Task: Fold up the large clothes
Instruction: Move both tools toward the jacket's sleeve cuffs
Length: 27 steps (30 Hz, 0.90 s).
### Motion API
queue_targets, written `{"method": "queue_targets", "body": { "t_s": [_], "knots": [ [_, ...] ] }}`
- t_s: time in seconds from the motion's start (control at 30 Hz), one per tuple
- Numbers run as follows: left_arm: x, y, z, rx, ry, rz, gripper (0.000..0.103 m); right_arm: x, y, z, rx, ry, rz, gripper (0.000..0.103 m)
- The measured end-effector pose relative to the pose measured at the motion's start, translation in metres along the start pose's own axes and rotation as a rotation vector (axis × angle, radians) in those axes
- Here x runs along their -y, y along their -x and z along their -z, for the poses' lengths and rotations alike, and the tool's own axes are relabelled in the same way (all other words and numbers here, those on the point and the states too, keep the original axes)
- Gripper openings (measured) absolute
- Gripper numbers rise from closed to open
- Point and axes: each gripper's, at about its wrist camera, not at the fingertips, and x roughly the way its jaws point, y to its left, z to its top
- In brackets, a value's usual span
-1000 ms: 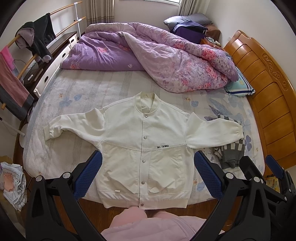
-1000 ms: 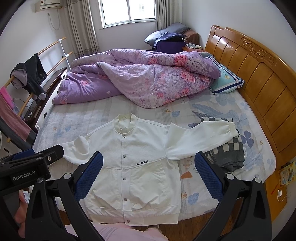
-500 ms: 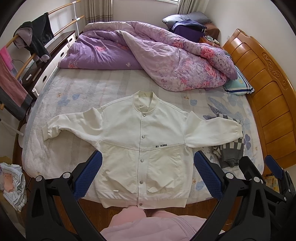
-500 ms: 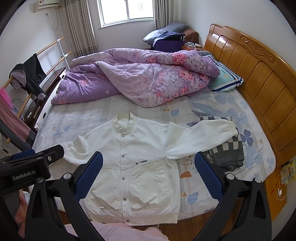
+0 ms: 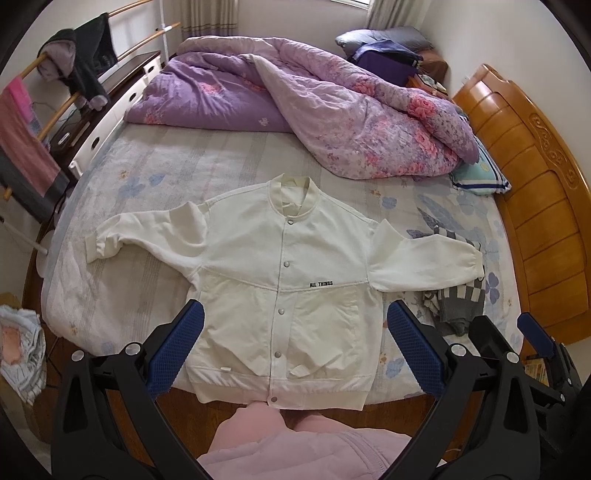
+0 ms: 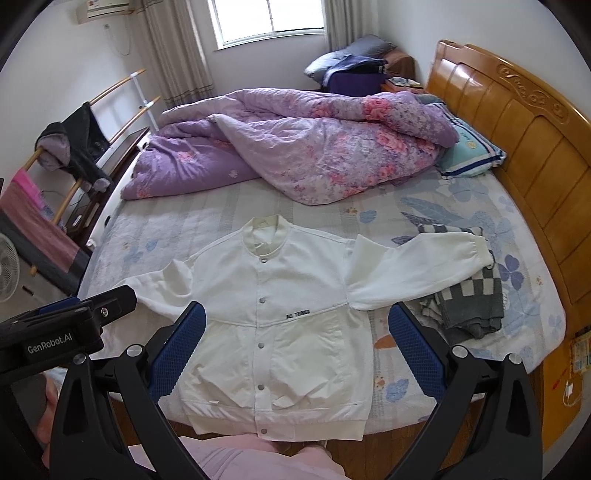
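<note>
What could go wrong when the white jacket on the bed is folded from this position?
1. The white jacket has its hem at the edge of the bed, so a pull toward the person may drag it off.
2. Its right sleeve lies on the checked garment, so a grasp there may catch both.
3. Both the left gripper and the right gripper are open and hold nothing.

Purple floral quilt (image 5: 332, 110) bunched at far side of bed (image 5: 177, 173). Wooden headboard (image 6: 517, 140) at right. Teal pillow (image 6: 471, 153) against it. Grey checked garment (image 6: 469, 299) folded near right bed edge. Drying rack (image 6: 74, 155) with clothes at left. Window (image 6: 266, 18) behind.
</note>
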Motion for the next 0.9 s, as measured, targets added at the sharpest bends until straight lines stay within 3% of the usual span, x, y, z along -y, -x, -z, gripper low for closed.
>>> {"method": "queue_targets", "body": {
  "t_s": [0.43,0.7,0.9],
  "knots": [
    [-0.028,0.018,0.045,-0.008,0.174,-0.133,0.099,-0.025,-0.005,0.005,-0.093,0.188,-0.178,0.096],
    [-0.069,0.03,0.074,-0.034,0.347,-0.216,0.099,-0.056,-0.016,0.015,-0.163,0.321,-0.296,0.096],
    [-0.102,0.049,0.08,-0.004,0.424,-0.297,0.099,-0.083,-0.023,0.011,-0.17,0.395,-0.363,0.095]
  ]
}}
